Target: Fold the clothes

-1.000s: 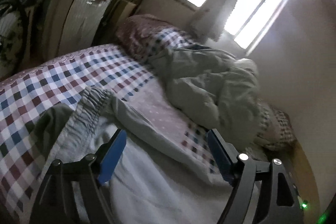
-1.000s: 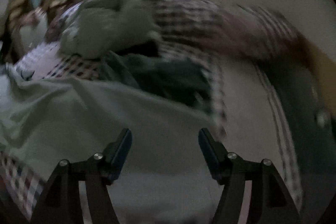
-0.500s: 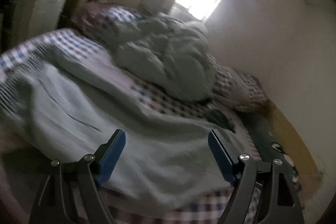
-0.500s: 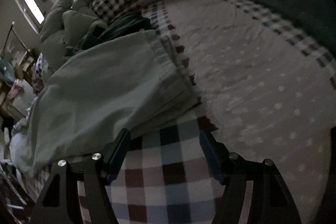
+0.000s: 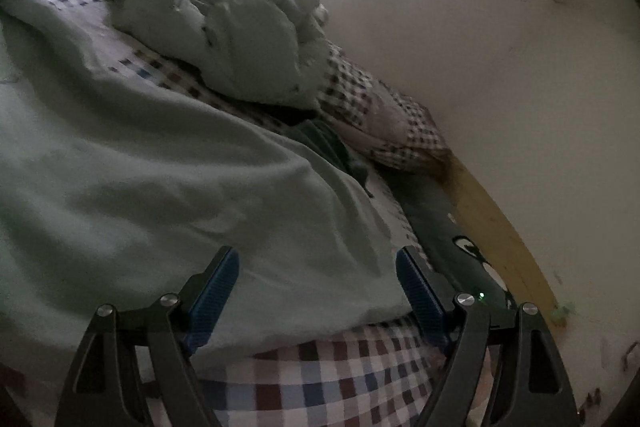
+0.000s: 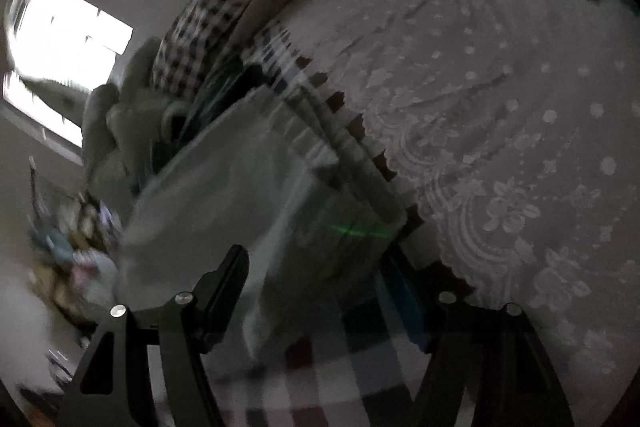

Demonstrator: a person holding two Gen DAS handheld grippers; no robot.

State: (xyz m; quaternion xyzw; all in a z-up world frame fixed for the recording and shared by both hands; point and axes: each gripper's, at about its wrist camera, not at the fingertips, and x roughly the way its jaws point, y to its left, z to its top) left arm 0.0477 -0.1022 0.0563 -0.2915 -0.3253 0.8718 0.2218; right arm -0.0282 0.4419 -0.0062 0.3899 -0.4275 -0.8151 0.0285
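Observation:
Pale green trousers (image 5: 168, 187) lie spread on the checked bedsheet (image 5: 320, 379). My left gripper (image 5: 318, 279) is open, low over the near edge of the garment, with the cloth between its blue pads. In the right wrist view the hem end of the trousers (image 6: 304, 195) lies between the fingers of my right gripper (image 6: 320, 283), which is open. That view is blurred. Nothing is held.
A crumpled pale quilt (image 5: 232, 19) and checked pillows (image 5: 384, 119) lie at the back by the wall. A dark green garment (image 5: 324, 143) lies beside the trousers. A white lace-patterned bedcover (image 6: 500, 131) lies to the right. A dark mat (image 5: 444, 227) runs along the wall.
Both grippers have swung toward the hem end of the trousers and dropped lower. The left view turned right from the waistband to the wall side; the right gripper closed in on the hem.

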